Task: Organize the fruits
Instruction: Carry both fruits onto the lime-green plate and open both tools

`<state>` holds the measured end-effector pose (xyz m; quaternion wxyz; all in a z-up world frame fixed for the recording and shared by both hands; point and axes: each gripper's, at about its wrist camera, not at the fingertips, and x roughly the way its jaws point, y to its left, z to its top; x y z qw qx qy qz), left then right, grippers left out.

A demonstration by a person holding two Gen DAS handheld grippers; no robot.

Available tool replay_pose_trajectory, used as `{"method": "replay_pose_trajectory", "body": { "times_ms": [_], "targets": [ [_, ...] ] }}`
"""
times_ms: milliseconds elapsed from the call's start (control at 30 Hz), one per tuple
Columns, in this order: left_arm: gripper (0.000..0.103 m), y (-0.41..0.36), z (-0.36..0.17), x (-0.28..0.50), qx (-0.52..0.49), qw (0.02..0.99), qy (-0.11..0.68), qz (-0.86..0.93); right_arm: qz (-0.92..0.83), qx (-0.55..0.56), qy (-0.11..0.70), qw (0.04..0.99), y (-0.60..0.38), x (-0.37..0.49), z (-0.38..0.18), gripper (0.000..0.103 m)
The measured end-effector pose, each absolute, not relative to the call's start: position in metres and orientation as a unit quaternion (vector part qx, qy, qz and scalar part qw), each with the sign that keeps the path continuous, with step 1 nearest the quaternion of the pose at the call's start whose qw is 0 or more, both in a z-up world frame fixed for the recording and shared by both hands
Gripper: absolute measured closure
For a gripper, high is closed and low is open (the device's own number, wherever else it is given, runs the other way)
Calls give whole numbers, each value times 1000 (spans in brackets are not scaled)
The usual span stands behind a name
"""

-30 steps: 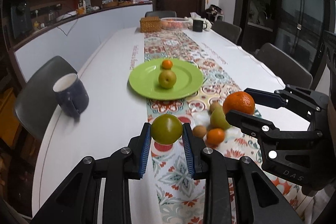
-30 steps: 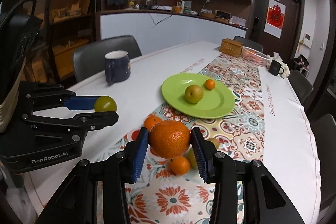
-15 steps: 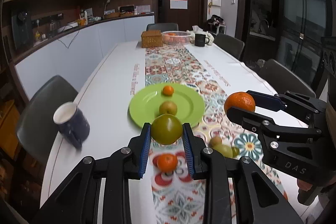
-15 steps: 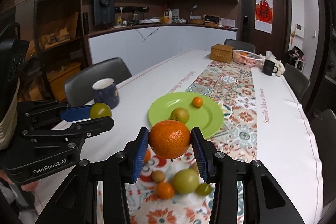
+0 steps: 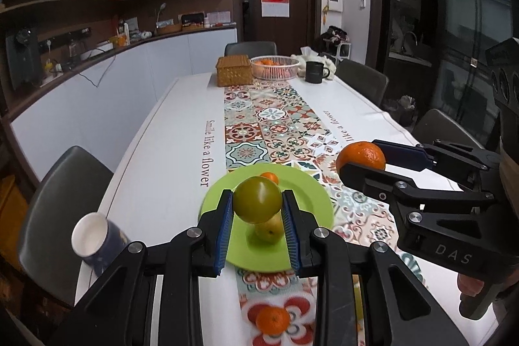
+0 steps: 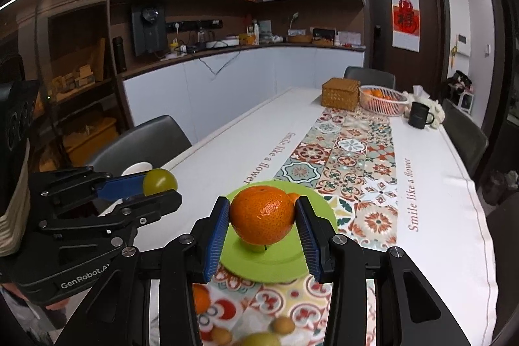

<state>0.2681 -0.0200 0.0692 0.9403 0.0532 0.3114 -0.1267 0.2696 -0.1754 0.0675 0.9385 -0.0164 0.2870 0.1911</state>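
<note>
My left gripper [image 5: 258, 205] is shut on a round green fruit [image 5: 257, 199], held in the air above the near edge of the light green plate [image 5: 305, 190]. On that plate lie a yellowish pear [image 5: 267, 231] and a small orange [image 5: 269, 176]. My right gripper [image 6: 262, 218] is shut on a large orange [image 6: 262, 214], also above the plate [image 6: 275, 265]. Each gripper shows in the other's view: the right one [image 5: 361, 156] at the right, the left one [image 6: 160, 182] at the left. Loose fruit lies on the runner near me: a small orange [image 5: 272, 319] and several blurred pieces [image 6: 282, 325].
A dark blue mug [image 5: 97, 240] stands on the white cloth to the left of the plate. At the table's far end are a wicker box [image 5: 234, 71], a white basket of oranges [image 5: 275, 66] and a black mug [image 5: 314, 72]. Grey chairs [image 5: 58, 200] line both sides.
Both grippers have risen and moved forward over the table with their fruit still held. The plate now lies right under them, and the loose fruit has dropped to the bottom of both views.
</note>
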Motion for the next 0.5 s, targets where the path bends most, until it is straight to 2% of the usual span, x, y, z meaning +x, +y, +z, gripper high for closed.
{"method": "replay_pose_trajectory", "body": {
  "times_ms": [500],
  "targets": [
    [73,-20,1,387,28,897,421,-132,181,-1,399,899,-175,386,7,60]
  ]
}}
